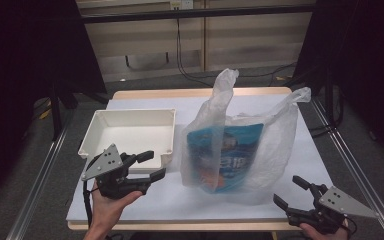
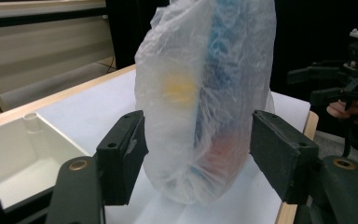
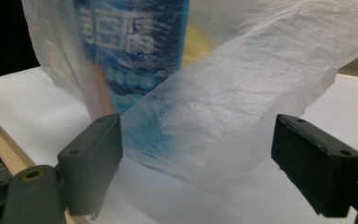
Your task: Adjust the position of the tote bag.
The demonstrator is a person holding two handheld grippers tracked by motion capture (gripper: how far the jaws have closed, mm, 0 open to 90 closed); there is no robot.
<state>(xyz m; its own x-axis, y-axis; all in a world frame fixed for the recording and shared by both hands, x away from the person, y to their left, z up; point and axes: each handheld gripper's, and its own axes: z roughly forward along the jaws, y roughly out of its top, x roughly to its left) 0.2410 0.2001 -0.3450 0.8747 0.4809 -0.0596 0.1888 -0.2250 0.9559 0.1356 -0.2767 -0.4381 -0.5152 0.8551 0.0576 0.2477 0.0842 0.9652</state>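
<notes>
A thin translucent plastic bag (image 1: 240,145) is seen standing upright at the centre of the high view, on the white-covered surface (image 1: 290,180). Its long axis runs vertically, and its two handles are pointed upward toward the top of the frame. A blue printed packet (image 1: 225,155) is held inside it, also upright, with its broad face turned toward the bottom of the frame.

The left hand-held gripper (image 1: 149,165) is found at the lower left, aimed rightward at the bag; its jaws are parted and nothing is gripped. The right hand-held gripper (image 1: 292,192) is found at the lower right, aimed toward the upper left, likewise released and empty.

A white tray (image 1: 130,116) is placed at the left of centre, just beside the bag. The surface is edged in light wood; grey floor, dark curtains and a pale wall are seen beyond it.
</notes>
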